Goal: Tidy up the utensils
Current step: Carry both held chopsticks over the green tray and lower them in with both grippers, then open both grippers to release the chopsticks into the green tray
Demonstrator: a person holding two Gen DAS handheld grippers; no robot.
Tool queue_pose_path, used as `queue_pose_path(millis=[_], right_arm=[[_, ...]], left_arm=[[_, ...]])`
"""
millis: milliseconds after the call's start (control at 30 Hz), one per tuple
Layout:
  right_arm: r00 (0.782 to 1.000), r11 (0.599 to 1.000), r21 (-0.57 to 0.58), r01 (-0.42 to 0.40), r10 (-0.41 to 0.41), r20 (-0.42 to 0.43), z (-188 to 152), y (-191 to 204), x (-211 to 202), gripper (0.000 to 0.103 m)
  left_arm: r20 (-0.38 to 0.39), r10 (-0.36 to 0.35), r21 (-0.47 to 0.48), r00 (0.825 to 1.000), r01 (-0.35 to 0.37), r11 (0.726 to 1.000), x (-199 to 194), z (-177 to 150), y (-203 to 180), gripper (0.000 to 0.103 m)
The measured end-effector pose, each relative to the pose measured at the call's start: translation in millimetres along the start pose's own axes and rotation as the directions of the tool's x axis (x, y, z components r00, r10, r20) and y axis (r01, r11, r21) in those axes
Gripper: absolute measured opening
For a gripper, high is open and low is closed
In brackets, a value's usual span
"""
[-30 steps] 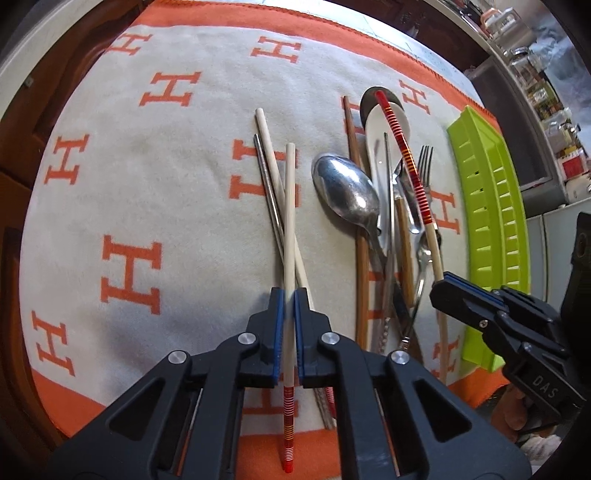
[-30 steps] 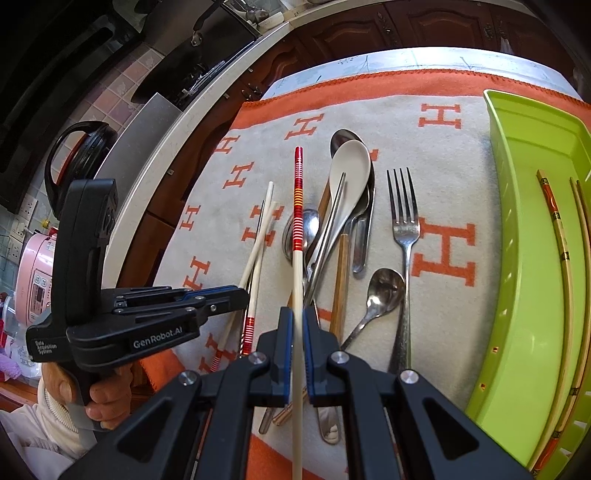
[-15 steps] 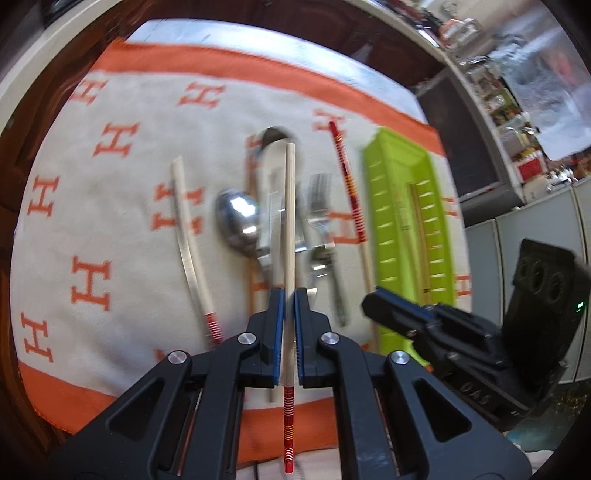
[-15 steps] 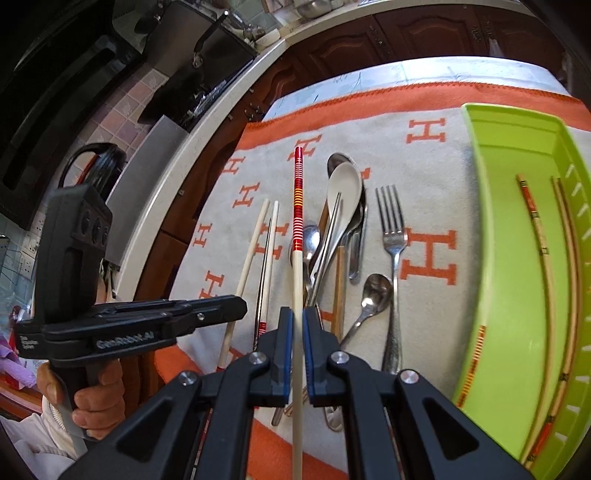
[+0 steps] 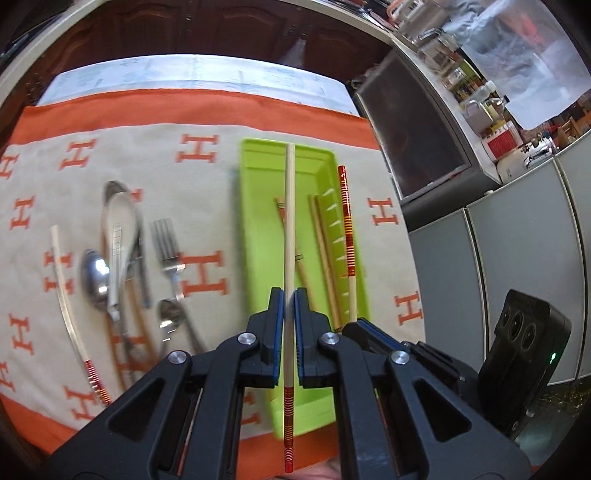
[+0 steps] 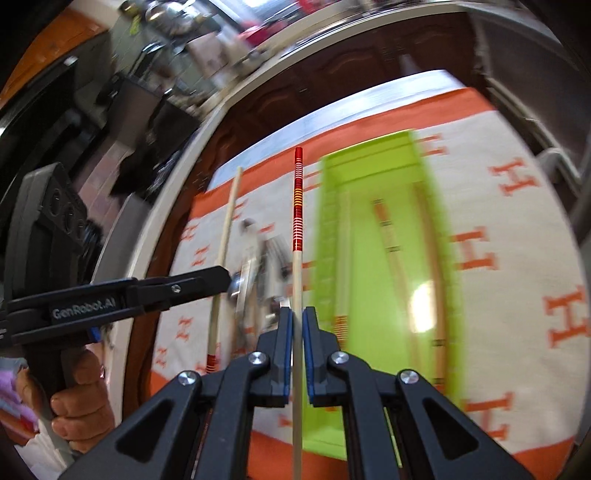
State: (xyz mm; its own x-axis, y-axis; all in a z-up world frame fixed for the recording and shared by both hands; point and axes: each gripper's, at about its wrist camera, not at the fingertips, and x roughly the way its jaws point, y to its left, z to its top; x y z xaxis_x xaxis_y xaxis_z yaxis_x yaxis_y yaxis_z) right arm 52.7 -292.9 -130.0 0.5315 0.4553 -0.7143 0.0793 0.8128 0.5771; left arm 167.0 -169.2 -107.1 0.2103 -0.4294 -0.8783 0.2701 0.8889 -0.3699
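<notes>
My left gripper point(image 5: 288, 295) is shut on a cream chopstick point(image 5: 290, 221) with a red-striped end, held lengthwise above the green tray point(image 5: 258, 206). My right gripper point(image 6: 297, 314) is shut on a matching chopstick point(image 6: 296, 266), red-striped end pointing away, just left of the green tray point(image 6: 369, 280) in its view. That same chopstick point(image 5: 347, 236) shows over the tray's right rim in the left wrist view. Two brown chopsticks point(image 5: 325, 258) lie inside the tray. A third cream chopstick point(image 5: 64, 295), spoons point(image 5: 94, 277), a white ladle spoon point(image 5: 120, 221) and a fork point(image 5: 168, 251) lie on the cloth.
A cream cloth with orange H marks and an orange border point(image 5: 207, 110) covers the table. Dark wooden cabinets point(image 5: 221, 29) stand behind it, and grey cupboards with a counter of jars point(image 5: 480, 103) to the right. A hand point(image 6: 77, 406) grips the left tool's handle.
Both grippers have lifted their chopsticks off the utensil pile and carried them right, to the green tray. One cream chopstick stays behind on the cloth.
</notes>
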Motion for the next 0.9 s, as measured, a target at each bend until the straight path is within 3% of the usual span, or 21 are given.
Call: queue_pose_path(millis=[233,500,633,767,900], right_arm=[[0.997,0.997,0.029,0.071,-0.071,0.012,4.3,-31.6,-4.2,0.005],[0.989,0.989,-0.009,0.148,-0.148,0.015,14.0,-40.8,7.5,0.006],[0.986,0.986,-0.008,0.166,-0.166,0.007,18.7,-44.1,12.1,0.006],[0.989,0.989,0.000,0.147,-0.147,0.002,18.5,-46.9,13.4,0.007],[0.990,0.990,-0.002,0.140,-0.140,0.003,16.7,-45.5,12.9,0.007]], left_arm=[[-0.021,0.009,-0.019,1.000,-0.009,1.000,37.2,12.4,-18.6,0.004],[-0.084,0.078,-0.030,0.993,-0.080,0.996,74.4,12.1,-14.8,0.004],[-0.094,0.087,0.016,0.992,-0.086,0.996,77.6,5.1,-20.6,0.005],[-0.071,0.106,0.058,0.992,-0.102,0.993,69.8,-0.4,-27.2,0.013],[-0.042,0.112,0.082,0.993,-0.108,0.991,54.2,-7.0,-30.3,0.015]])
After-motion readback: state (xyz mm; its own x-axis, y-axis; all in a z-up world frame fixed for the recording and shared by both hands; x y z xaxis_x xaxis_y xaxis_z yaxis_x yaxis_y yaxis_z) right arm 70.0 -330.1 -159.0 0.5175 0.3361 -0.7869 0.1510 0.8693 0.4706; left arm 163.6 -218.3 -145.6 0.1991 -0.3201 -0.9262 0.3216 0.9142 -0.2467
